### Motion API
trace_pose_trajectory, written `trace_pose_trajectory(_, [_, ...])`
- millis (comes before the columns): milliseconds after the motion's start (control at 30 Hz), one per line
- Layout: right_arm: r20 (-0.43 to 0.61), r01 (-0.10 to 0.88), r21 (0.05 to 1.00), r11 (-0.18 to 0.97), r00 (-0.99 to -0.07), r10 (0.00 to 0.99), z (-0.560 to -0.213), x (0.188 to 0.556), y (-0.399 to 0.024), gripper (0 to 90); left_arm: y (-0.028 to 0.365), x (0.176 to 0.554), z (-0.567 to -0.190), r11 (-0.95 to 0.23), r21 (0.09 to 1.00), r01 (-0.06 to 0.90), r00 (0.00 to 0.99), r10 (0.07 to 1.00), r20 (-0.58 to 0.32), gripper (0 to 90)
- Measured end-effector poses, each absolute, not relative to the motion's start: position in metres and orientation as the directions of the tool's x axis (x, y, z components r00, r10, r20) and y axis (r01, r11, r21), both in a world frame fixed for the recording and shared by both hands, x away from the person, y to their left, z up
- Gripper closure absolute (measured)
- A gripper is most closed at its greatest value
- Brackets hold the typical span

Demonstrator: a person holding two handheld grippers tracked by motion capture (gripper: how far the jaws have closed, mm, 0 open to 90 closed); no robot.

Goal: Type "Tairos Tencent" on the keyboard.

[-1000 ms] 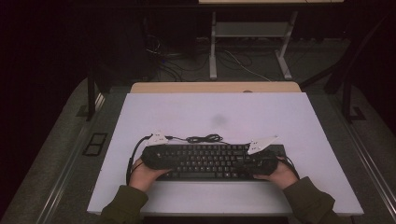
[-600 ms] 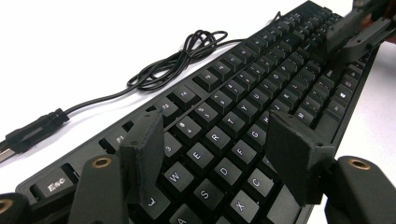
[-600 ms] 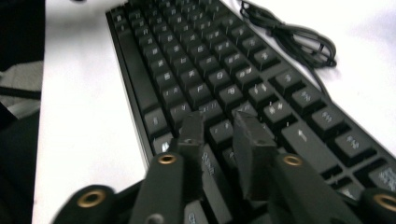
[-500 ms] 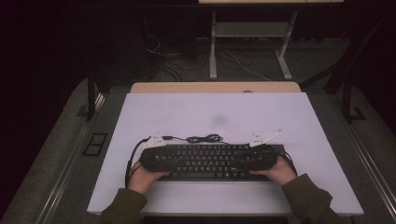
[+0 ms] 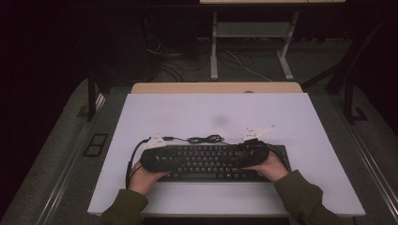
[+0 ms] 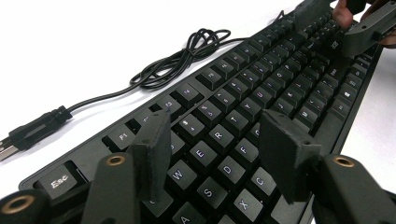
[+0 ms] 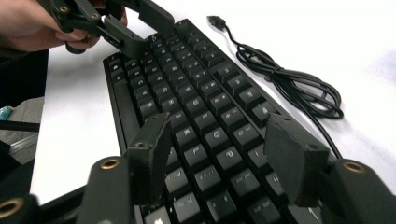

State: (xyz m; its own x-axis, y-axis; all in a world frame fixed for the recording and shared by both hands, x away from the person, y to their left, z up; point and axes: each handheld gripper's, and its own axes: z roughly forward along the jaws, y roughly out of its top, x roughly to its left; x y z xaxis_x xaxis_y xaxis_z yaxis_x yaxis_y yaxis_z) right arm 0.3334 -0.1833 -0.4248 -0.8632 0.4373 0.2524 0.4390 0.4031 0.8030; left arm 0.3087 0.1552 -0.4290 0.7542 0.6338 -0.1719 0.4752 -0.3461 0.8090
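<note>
High view: my left gripper and right gripper sit over the two ends of the black keyboard, which lies on the near part of the white table, its cable coiled just behind it.
Left gripper view: my jaws stand apart over the keyboard, after just closing a little; nothing gripped.
Right gripper view: my jaws have just been opening; they hover above the keys, holding nothing.

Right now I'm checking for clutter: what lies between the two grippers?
Keyboard keys alone span the stretch between left gripper and right gripper, seen in the high view.
</note>
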Motion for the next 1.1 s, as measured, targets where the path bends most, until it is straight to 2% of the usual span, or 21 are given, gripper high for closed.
trace_pose_trajectory(167, [0.241, 0.427, 0.814, 0.393, -0.864, 0.441, -0.423, 0.336, -0.175, 36.3, 0.153, 0.31, -0.429, -0.349, 0.808, 0.474, 0.753, 0.637, -0.167, 56.1])
trace_pose_trajectory(333, [0.235, 0.425, 0.818, 0.387, -0.861, 0.45, -0.423, 0.338, -0.17, 34.7, 0.151, 0.312, -0.431, -0.368, 0.798, 0.477, 0.758, 0.632, -0.162, 71.8])
trace_pose_trajectory(600, [0.224, 0.417, 0.819, 0.393, -0.864, 0.451, -0.424, 0.338, -0.168, 34.4, 0.149, 0.314, -0.431, -0.379, 0.789, 0.483, 0.751, 0.643, -0.151, 88.0])
trace_pose_trajectory(1100, [0.224, 0.415, 0.821, 0.392, -0.866, 0.446, -0.424, 0.338, -0.162, 34.3, 0.147, 0.317, -0.438, -0.401, 0.768, 0.5, 0.748, 0.646, -0.15, 89.0])
